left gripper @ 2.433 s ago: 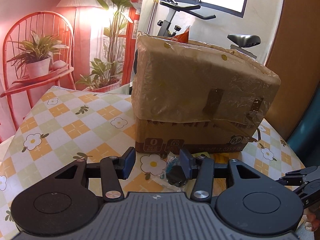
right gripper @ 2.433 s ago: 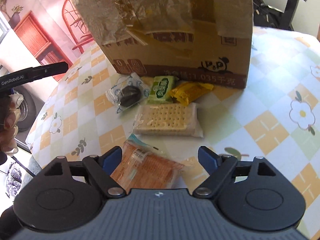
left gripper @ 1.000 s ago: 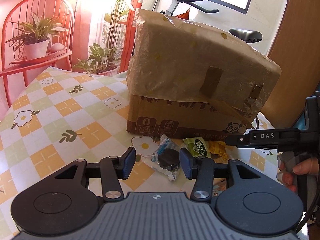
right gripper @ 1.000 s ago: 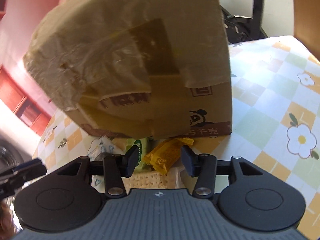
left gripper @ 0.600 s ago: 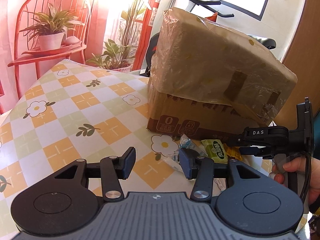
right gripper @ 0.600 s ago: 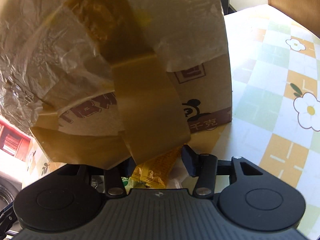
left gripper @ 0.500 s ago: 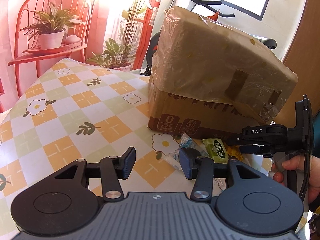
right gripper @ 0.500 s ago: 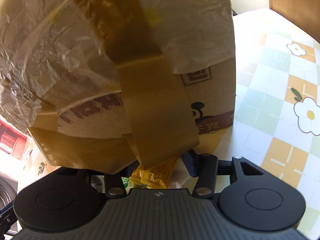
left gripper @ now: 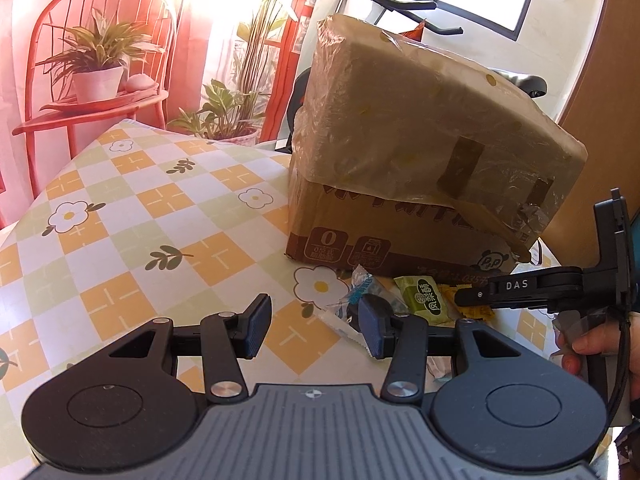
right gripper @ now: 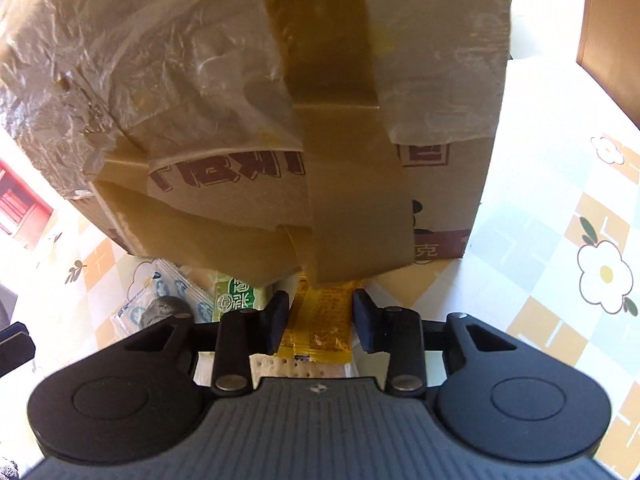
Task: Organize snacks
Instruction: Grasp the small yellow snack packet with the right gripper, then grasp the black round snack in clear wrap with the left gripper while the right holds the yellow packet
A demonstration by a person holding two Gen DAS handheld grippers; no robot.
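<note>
In the right wrist view my right gripper (right gripper: 320, 320) straddles a yellow snack packet (right gripper: 320, 328) lying against the foot of the cardboard box (right gripper: 240, 100). Its jaws are closing, and the pads stand right at the packet's two sides. A green packet (right gripper: 236, 296) and a clear packet with a dark snack (right gripper: 160, 308) lie to its left, and a cracker packet (right gripper: 276, 362) peeks out below. My left gripper (left gripper: 314, 326) hovers open over the tablecloth with nothing between its fingers. The clear packet (left gripper: 352, 300) lies just past its right finger, with the green packet (left gripper: 424, 300) beyond.
The box (left gripper: 400, 160) is wrapped in plastic film and brown tape, and a loose tape flap (right gripper: 352, 220) overhangs the snacks. A checked flower tablecloth (left gripper: 140, 220) covers the table. A hand (left gripper: 592, 344) holds the right gripper's handle at the right. A red chair with a potted plant (left gripper: 96, 76) stands behind.
My right gripper has come down close under the box's tape flap and its jaws have narrowed around the yellow packet. The left gripper has stayed almost still, jaws unchanged.
</note>
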